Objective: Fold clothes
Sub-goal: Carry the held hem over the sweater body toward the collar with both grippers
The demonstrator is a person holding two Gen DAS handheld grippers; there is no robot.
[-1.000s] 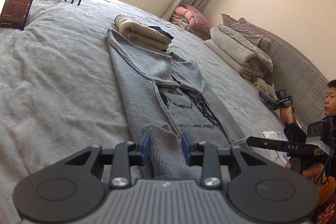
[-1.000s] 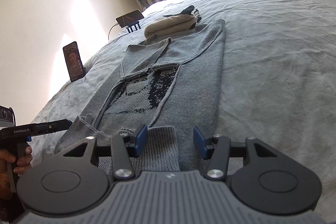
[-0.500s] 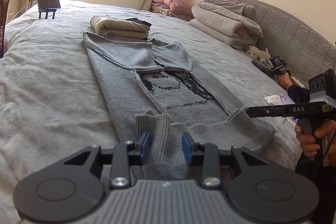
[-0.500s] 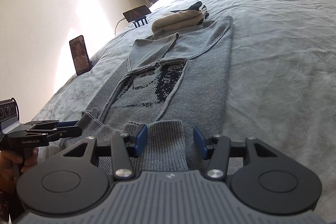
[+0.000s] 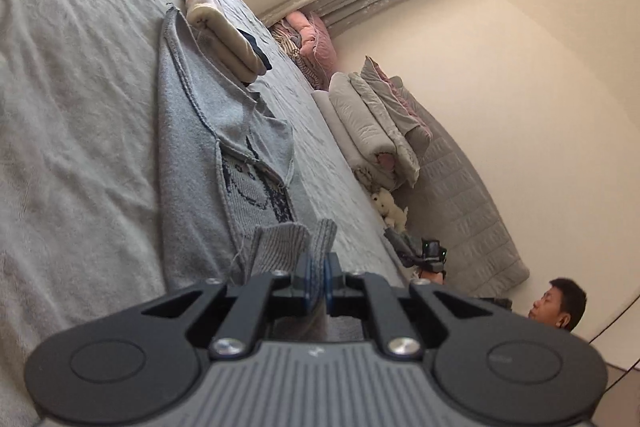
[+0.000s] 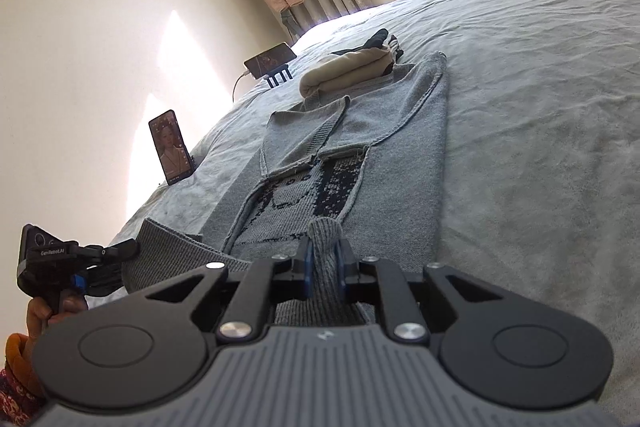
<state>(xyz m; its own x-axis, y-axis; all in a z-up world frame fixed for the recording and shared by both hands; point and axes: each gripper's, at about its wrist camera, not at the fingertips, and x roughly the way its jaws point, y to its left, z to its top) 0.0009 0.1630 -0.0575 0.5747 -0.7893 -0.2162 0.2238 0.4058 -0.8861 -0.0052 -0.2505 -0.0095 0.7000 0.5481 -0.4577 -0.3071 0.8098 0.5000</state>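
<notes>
A grey knit sweater [image 5: 192, 131] with a dark cat pattern lies lengthwise on the bed, sleeves folded in; it also shows in the right wrist view [image 6: 384, 147]. My left gripper [image 5: 318, 277] is shut on the ribbed bottom hem [image 5: 288, 239] at one corner and lifts it off the bed. My right gripper [image 6: 323, 267] is shut on the hem [image 6: 325, 239] at the other corner. The left gripper also shows in the right wrist view [image 6: 116, 255], holding the raised hem.
A folded beige garment [image 6: 348, 71] lies at the sweater's far end. Two phones on stands [image 6: 170, 147] [image 6: 270, 61] are on the bed's left side. Folded quilts [image 5: 372, 123] and a plush toy [image 5: 390, 211] are by the headboard. A person [image 5: 560, 307] sits low at the right.
Both grippers have closed on the sweater's ribbed hem, which was lying between open jaws. The hem is now raised off the bed and both cameras have tilted.
</notes>
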